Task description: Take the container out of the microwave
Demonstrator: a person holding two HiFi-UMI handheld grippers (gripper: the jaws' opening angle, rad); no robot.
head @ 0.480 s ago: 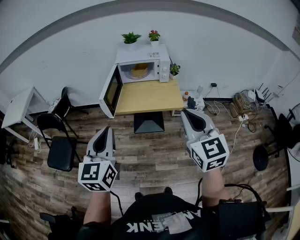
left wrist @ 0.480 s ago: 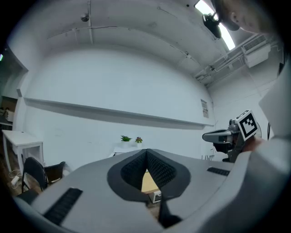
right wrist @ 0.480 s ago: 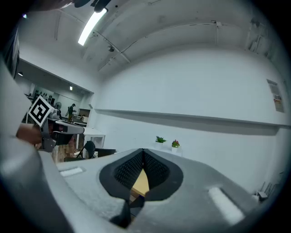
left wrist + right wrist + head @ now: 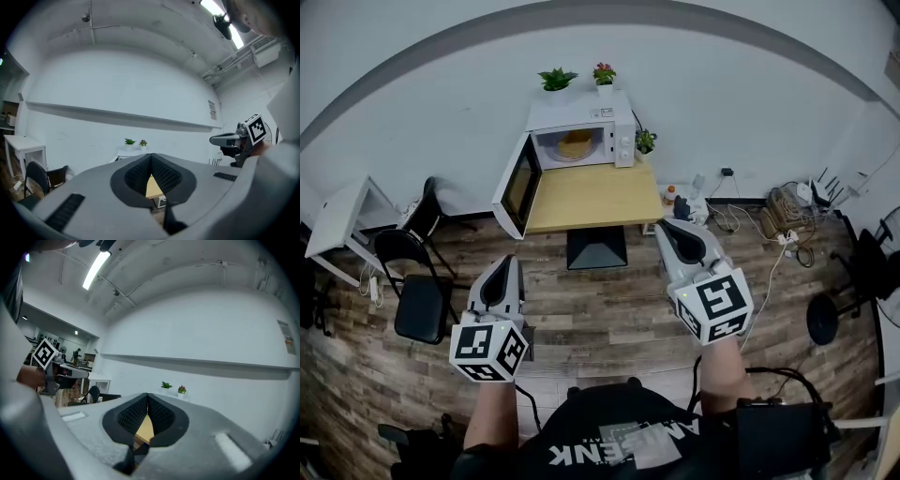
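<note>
- Your left hand-held gripper (image 4: 508, 262) is held level over the wood floor (image 4: 600, 309), near you and left of centre. Its jaws are pressed together with nothing between them.
- Your right hand-held gripper (image 4: 667, 227) is level too, right of centre and a little farther out than the left. Its jaws are likewise closed tight and empty.
- Both point toward the far wall and are well apart from the counter (image 4: 600, 197).
- In each gripper view, a strip of the counter's tan top shows through the notch below the closed pads.
- The microwave (image 4: 581, 112) stands at the far edge of the wooden counter, against the wall. Its door (image 4: 514, 192) is swung wide open to the left and hangs past the counter's left side.
- The container (image 4: 576, 144) sits inside the microwave's cavity. It shows as a yellowish shape, too small to make out in detail.
- Two potted plants (image 4: 557, 79) stand on top of the microwave, one green and one with pink-red flowers. A small plant (image 4: 646, 141) stands just beside the microwave's right side.
- A black chair (image 4: 412, 291) stands on the floor at the left, and cables (image 4: 787, 202) lie on the floor at the far right by the wall.
</note>
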